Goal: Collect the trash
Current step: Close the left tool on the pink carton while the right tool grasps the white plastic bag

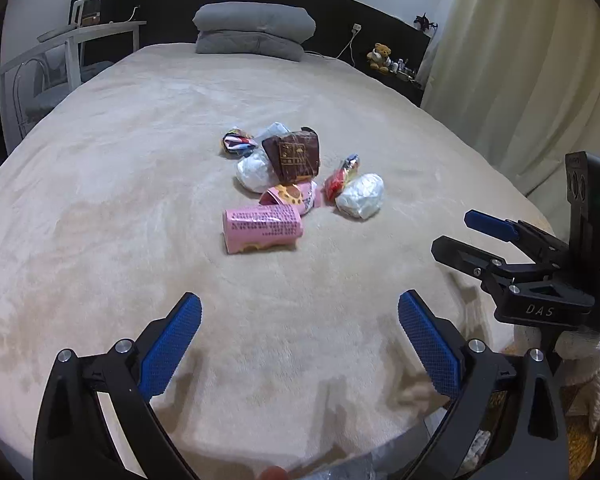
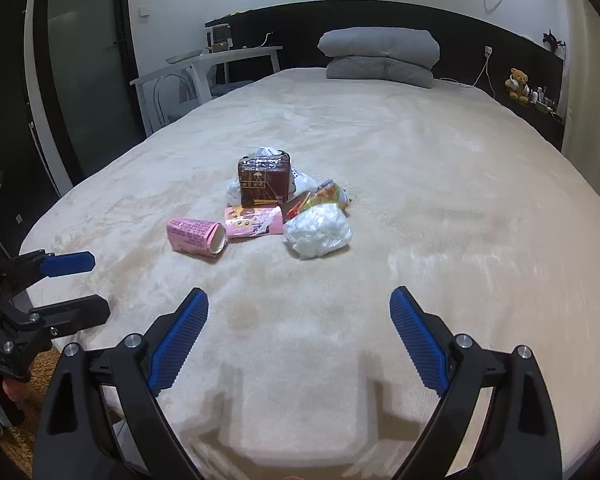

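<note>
A pile of trash lies mid-bed: a pink paper cup (image 1: 262, 227) (image 2: 196, 237) on its side, a second pink cup (image 1: 294, 196) (image 2: 254, 221), a brown carton (image 1: 294, 156) (image 2: 264, 179), crumpled white wads (image 1: 360, 195) (image 2: 318, 230), and a red-yellow wrapper (image 1: 342, 176) (image 2: 320, 196). My left gripper (image 1: 300, 312) (image 2: 80, 284) is open and empty over the near bed. My right gripper (image 2: 299, 312) (image 1: 456, 232) is open and empty, beside it on the right.
The beige bedspread (image 1: 140, 160) covers the bed. Grey pillows (image 1: 254, 32) lie at the headboard. A white table and chair (image 1: 60, 64) stand left. A teddy bear (image 1: 380, 56) sits on a shelf, with a curtain (image 1: 520, 60) at right.
</note>
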Demonstrator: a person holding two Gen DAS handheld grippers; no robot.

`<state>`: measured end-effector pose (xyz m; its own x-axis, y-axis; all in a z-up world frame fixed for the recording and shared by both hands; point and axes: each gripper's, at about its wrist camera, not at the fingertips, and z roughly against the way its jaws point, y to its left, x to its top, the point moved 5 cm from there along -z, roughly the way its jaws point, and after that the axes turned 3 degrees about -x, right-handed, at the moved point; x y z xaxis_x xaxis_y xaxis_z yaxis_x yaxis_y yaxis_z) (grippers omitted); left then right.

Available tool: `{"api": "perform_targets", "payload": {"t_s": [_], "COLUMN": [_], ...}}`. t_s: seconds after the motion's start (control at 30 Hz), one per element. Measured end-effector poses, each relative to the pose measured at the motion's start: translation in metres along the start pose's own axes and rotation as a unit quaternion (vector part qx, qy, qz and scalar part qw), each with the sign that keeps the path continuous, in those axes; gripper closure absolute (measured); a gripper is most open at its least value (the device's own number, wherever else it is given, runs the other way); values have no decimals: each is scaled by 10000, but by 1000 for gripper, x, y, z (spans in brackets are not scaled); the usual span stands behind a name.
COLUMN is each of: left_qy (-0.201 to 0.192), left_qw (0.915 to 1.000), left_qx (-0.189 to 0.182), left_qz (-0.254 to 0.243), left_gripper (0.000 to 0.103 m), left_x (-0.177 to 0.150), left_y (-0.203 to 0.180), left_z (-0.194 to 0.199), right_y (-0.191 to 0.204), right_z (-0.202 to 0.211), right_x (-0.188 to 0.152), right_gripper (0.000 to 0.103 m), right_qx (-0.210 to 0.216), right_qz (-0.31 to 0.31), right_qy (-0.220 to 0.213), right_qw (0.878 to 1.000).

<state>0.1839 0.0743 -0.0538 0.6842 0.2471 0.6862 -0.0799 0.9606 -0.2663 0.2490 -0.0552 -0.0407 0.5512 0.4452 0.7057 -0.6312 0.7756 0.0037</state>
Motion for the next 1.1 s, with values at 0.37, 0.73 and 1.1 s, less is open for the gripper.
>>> {"api": "perform_targets", "payload": {"t_s": [0.37, 0.73, 1.1], "left_qy": [368, 712, 679], "left_qw": [9993, 9971, 9975], "left_qx": [9, 17, 27], "left_qz": [-61, -259, -214], "left_gripper": [6, 7, 34], "left_x": [31, 40, 42], "left_y": [22, 30, 34], "left_z": [-53, -98, -104], "right_y": [-10, -7, -5], "right_z": [-66, -106, -117], "right_x": [26, 37, 34], "right_gripper": [11, 19, 45], "right_qx": [176, 392, 489], "right_qz": [215, 377, 425], "right_qy": [155, 390, 560], "right_qw": [9995, 9978, 9963]}}
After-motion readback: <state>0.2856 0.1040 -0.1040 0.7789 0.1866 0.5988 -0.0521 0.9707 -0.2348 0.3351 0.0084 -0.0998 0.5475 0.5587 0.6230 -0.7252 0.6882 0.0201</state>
